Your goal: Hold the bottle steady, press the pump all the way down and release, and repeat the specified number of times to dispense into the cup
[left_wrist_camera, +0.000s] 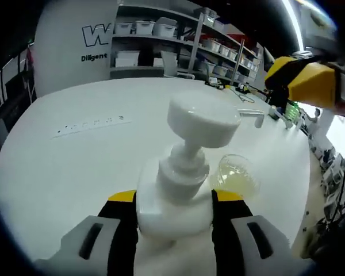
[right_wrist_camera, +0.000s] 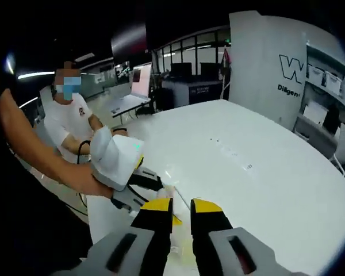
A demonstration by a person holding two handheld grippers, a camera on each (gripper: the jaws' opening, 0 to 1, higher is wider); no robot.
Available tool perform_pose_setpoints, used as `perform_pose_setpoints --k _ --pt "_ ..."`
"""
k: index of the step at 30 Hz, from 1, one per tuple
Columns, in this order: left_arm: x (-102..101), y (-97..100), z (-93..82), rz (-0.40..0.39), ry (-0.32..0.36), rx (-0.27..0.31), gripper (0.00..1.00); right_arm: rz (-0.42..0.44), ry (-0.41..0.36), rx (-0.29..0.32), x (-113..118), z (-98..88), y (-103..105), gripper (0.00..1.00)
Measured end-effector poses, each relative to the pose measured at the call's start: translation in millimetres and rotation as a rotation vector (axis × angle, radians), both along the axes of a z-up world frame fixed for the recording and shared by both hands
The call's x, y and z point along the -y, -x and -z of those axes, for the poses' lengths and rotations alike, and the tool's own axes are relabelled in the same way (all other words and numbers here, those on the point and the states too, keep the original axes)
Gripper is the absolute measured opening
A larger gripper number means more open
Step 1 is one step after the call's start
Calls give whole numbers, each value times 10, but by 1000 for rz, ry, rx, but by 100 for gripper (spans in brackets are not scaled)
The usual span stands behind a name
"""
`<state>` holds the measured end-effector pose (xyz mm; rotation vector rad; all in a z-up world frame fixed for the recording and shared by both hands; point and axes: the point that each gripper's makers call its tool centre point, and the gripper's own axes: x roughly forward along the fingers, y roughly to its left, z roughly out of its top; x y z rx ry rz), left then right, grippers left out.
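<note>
1. You are working at a wide white bench (left_wrist_camera: 63, 172), which is carrying the bottle and the cup, with a power strip (left_wrist_camera: 92, 125) lying well apart toward its far side and shelves (left_wrist_camera: 178, 40) of bins standing beyond it.
2. A seated person (right_wrist_camera: 69, 123) is watching from the far edge of the bench in the right gripper view.
3. The white bottle (left_wrist_camera: 173, 208) is standing upright near you, and your left hand-held gripper (left_wrist_camera: 174, 200) is clamping its body from both sides, jaws touching the plastic, so the steadying part looks to be in hand.
4. Your right hand-held gripper (right_wrist_camera: 181, 208) is hovering in the air above the bench; in its own view the jaws are sitting nearly closed with a thin gap between them and nothing in it.
5. The pump (left_wrist_camera: 203, 119) is sitting fully raised and nothing is touching it, so I judge you are between presses or about to start one.
6. The clear cup (left_wrist_camera: 238, 174) is standing just beside the bottle under the spout, holding some pale yellowish liquid.
7. Next, you are needing to bring the right hand-held gripper squarely over the pump top and push straight down, keeping the left one firm so the bottle does not tip.
</note>
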<state>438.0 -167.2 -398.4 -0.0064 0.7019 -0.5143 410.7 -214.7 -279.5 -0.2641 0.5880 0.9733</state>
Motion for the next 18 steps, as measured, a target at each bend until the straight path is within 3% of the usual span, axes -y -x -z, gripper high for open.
perform_pose_setpoints --k 6,18 --pt "-89 11 -2 -40 2 2 48 51 -34 33 87 15 61 23" --pt "-348 11 -1 -130 3 -6 48 181 -122 22 257 155 237 45"
